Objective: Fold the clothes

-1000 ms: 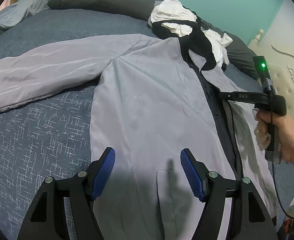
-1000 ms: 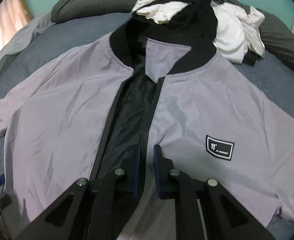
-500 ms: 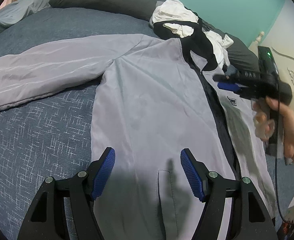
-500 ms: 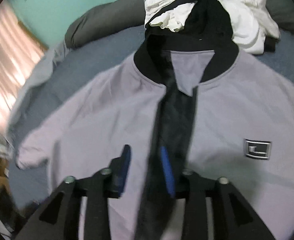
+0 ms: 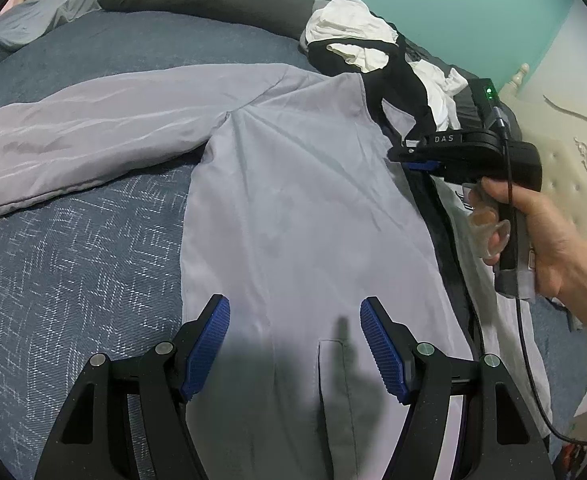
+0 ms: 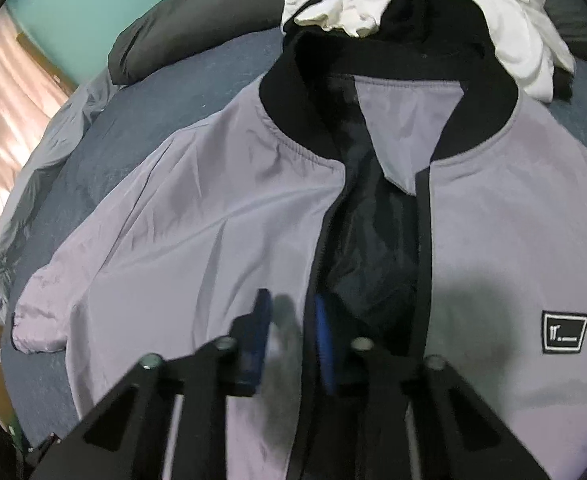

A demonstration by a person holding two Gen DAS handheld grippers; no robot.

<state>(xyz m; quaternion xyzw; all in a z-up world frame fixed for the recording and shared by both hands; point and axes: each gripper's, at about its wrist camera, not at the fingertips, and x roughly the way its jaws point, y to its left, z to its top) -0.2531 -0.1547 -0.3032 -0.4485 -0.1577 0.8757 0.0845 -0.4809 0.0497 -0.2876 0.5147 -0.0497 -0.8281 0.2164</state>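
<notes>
- Left wrist view: one grey jacket (image 5: 305, 216) lies spread front-up across the middle of the bed (image 5: 73, 264), one sleeve (image 5: 85, 144) stretched toward the bed's left edge; laid flat like this it is ready for folding, which has not begun.
- The left tool (image 5: 295, 344) hangs released above the jacket's lower panel beside the one visible pocket slit (image 5: 335, 364), its two blue pads (image 5: 207, 344) wide apart and gripping nothing; it looks poised to take the hem or side.
- The right tool (image 5: 417, 160), held in the person's right hand (image 5: 549, 240), hovers over the open zip line; whether it is clenched cannot be told from here.
- One heap of white and black clothes (image 5: 369, 52) sits at the head edge, probably awaiting its turn.
- Right wrist view: the right tool (image 6: 291, 344) has its two pads a small gap apart, straddling the left front edge (image 6: 317, 248) without visibly pinching it; motion blur leaves contact uncertain.
- The jacket's two front panels gape, showing dark lining (image 6: 373, 248), one black collar (image 6: 293, 112) and one chest patch (image 6: 564, 332).
</notes>
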